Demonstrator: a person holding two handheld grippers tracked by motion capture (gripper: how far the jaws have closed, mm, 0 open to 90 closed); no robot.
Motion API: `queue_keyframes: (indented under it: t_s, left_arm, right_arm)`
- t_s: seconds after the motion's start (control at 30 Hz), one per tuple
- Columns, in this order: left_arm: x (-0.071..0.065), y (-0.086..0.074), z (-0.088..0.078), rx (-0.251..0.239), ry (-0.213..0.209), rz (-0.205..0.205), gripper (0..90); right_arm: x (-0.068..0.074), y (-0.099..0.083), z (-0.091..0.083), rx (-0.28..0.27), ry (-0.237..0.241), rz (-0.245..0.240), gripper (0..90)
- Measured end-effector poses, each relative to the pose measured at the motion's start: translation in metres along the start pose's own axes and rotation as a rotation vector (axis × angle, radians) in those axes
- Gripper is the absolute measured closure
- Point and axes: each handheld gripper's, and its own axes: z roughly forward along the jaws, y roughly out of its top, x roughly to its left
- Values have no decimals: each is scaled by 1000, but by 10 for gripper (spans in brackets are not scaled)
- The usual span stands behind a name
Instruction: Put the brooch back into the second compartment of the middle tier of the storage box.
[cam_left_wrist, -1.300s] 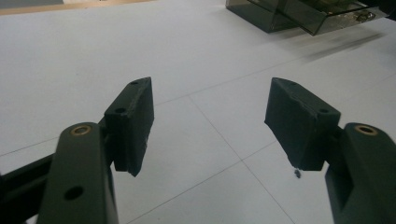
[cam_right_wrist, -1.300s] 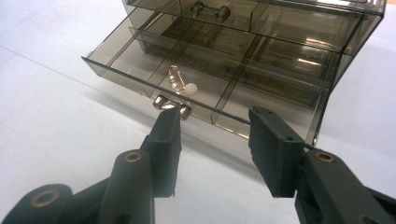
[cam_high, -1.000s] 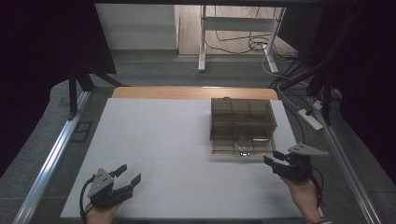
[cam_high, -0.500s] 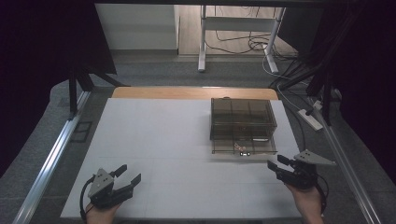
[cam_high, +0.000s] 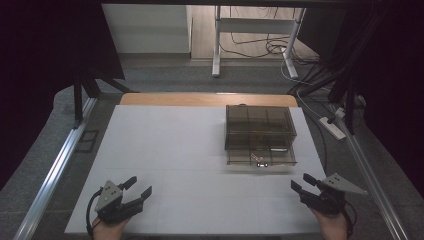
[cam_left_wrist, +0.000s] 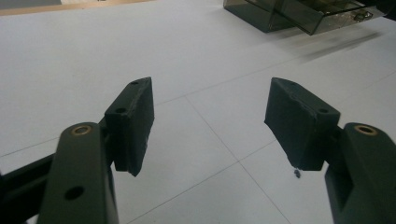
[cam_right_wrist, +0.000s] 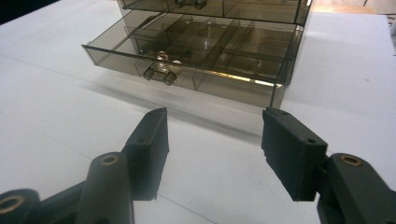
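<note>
Right gripper (cam_right_wrist: 212, 154) has just been opening; I see its jaws fairly wide with nothing between them, held above the white worktop (cam_high: 170, 150) just short of the smoky drawer box (cam_high: 259, 127). Left gripper (cam_left_wrist: 210, 126) stands wide open and empty at my near left, well apart from the box. Its bottom drawer (cam_right_wrist: 187, 58) is pulled out, divided into compartments; one front compartment holds what looks like small rings, though I can't be sure.

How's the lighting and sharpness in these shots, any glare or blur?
High view: dim, dark surroundings, the table evenly lit. Right gripper view: sharp, glints on the open drawer, soft shadow beneath it. Left gripper view: jaws crisp, the box at the top edge slightly soft.
</note>
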Motion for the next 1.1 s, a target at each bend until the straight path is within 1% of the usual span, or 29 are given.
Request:
queue_keyframes:
  t_s: [0.2, 0.5, 0.97, 1.1]
  left_arm:
    - [-1, 0, 1, -2, -3, -1, 333]
    - [-5, 2, 3, -4, -18, 7, 340]
    - [-14, 7, 15, 13, -57, 16, 355]
    - [-18, 9, 19, 20, -71, 26, 364]
  right_arm:
    - [-2, -11, 1, -17, -6, 7, 372]
    - [-2, -21, 5, -4, -1, 8, 365]
    - [-1, -22, 10, 3, 12, 2, 365]
    - [-1, -22, 11, 3, 14, 12, 365]
